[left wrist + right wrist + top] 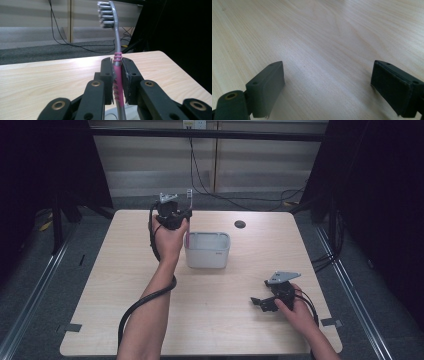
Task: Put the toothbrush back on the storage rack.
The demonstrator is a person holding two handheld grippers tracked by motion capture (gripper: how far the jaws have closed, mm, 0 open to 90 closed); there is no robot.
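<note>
Right gripper (260, 302) sits low at the near edge of the table (125, 320), fingers (265, 87) spread wide, nothing but bare wood between them. Farther off, left gripper (182, 215) is raised, fingers (108, 77) pinching a toothbrush (117, 75) by its pink handle; shaft stands upright between the pads, bristle head well above the fingertips. White tub (207, 251) stands just below and beside those fingers, near table centre.
</note>
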